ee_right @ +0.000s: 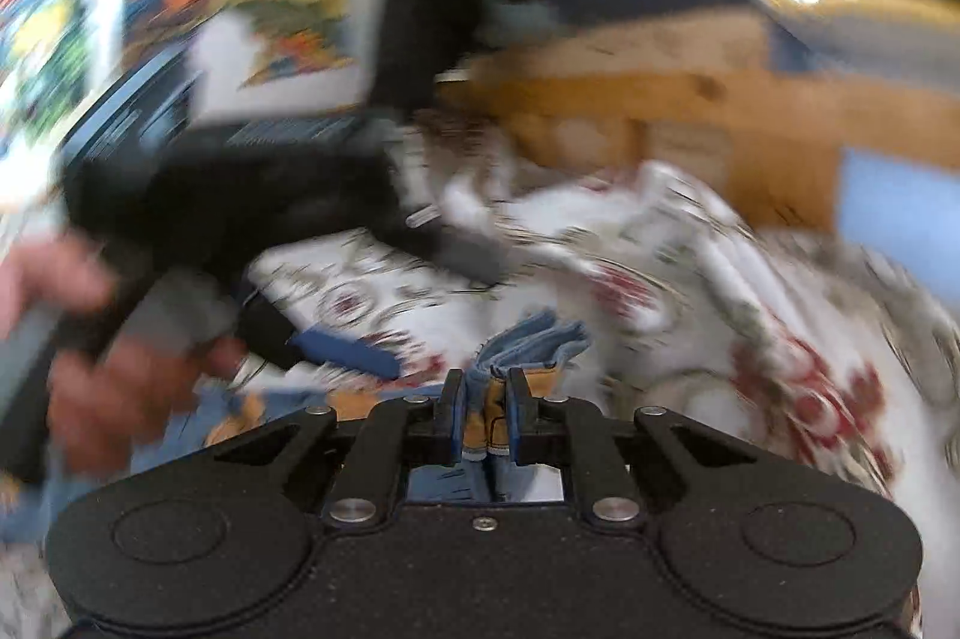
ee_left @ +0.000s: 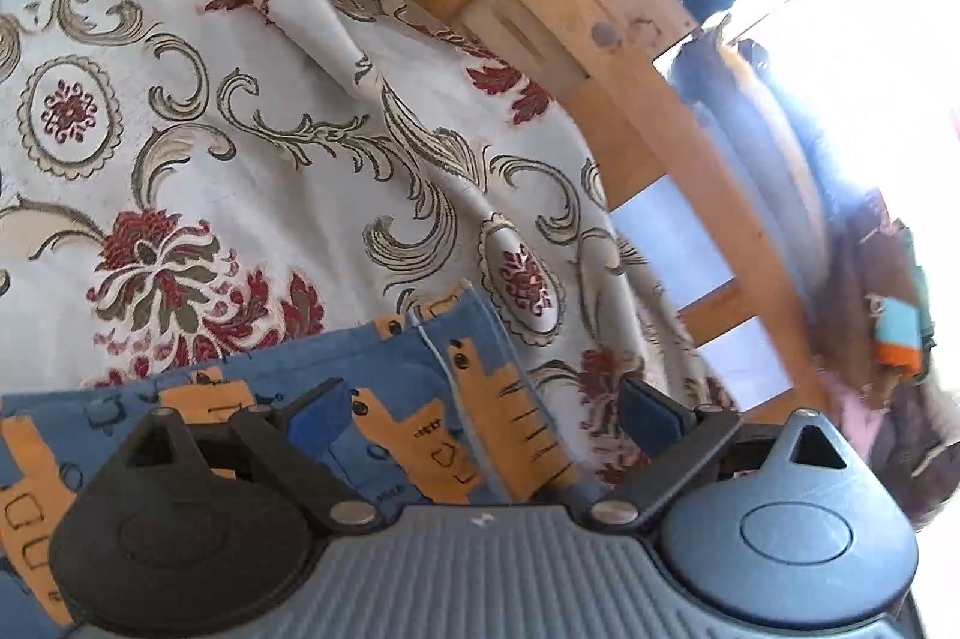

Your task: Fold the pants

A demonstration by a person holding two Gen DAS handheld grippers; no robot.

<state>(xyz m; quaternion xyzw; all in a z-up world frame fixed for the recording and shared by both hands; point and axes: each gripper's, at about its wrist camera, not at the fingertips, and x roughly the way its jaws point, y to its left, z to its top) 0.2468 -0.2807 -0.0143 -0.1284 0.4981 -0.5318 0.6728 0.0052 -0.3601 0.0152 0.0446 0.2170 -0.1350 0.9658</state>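
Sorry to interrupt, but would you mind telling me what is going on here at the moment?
A person is folding a pair of blue pants with orange patches on a flower-patterned cloth, using a handheld gripper in each hand. The right gripper is shut on a bunched edge of the pants. The left gripper is open over the pants and grips nothing. The right view is blurred, so things there are hard to read; a hand shows at its left edge. A wooden chair stands beside the cloth.

Floral cloth [ee_left: 252,147] beside a pale wooden frame [ee_left: 600,57]; bright, washed-out, perhaps window light [ee_left: 888,57] behind.
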